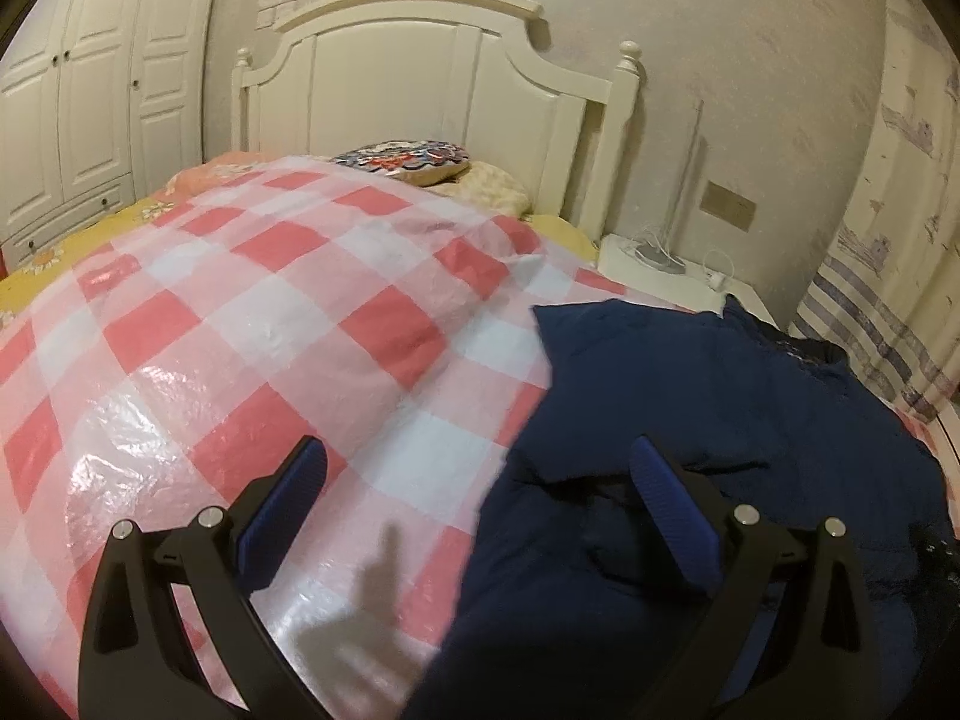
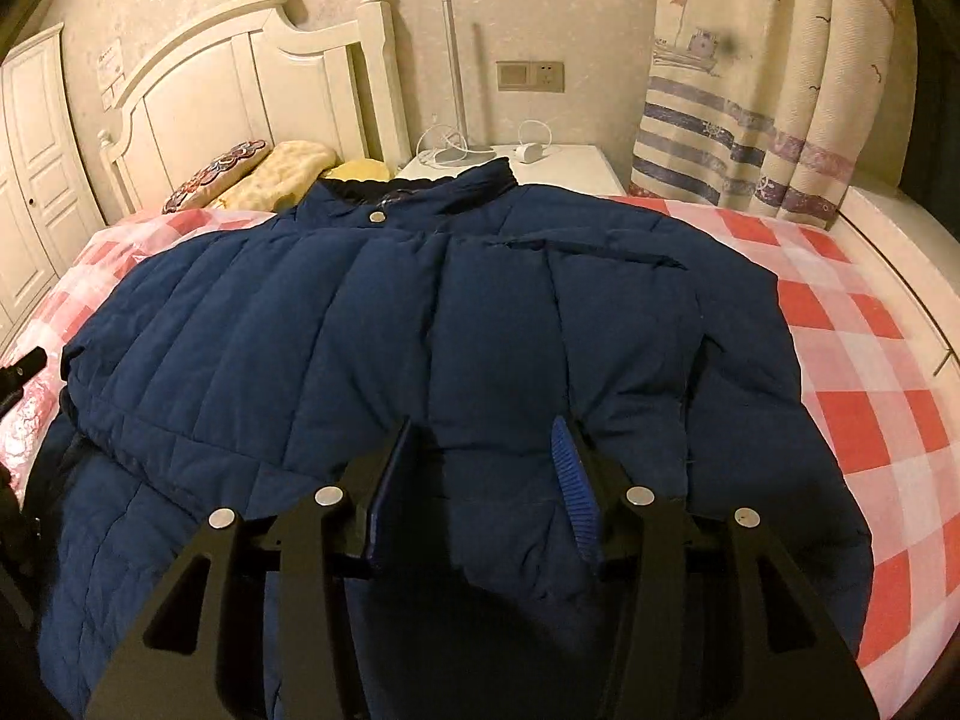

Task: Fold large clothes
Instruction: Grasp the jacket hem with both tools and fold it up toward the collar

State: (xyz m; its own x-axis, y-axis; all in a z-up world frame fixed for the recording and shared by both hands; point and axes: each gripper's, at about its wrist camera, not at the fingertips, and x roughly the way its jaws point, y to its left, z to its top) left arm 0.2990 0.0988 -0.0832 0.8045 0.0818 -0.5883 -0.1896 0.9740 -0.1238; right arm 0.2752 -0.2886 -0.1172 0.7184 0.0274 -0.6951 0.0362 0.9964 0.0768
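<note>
A navy quilted jacket [image 2: 372, 312] lies spread on the bed, collar [image 2: 450, 180] toward the headboard and one side folded over the front. My right gripper [image 2: 483, 429] hovers just over its near hem; the jaws stand apart and a puffed fold of fabric lies between them, not pinched by the blue pads [image 2: 576, 480]. In the left wrist view the jacket [image 1: 690, 420] fills the lower right. My left gripper [image 1: 480, 456] is wide open at the jacket's left edge, one finger [image 1: 666, 510] above the fabric and the other above the checked sheet, holding nothing.
A shiny pink-and-white checked plastic sheet [image 1: 270, 312] covers the bed. Pillows [image 2: 282, 174] lie by the white headboard [image 1: 432, 84]. A white nightstand [image 2: 558, 168] with a lamp and cables stands behind, a striped curtain [image 2: 750, 138] at the right, wardrobe doors [image 1: 78, 102] at the left.
</note>
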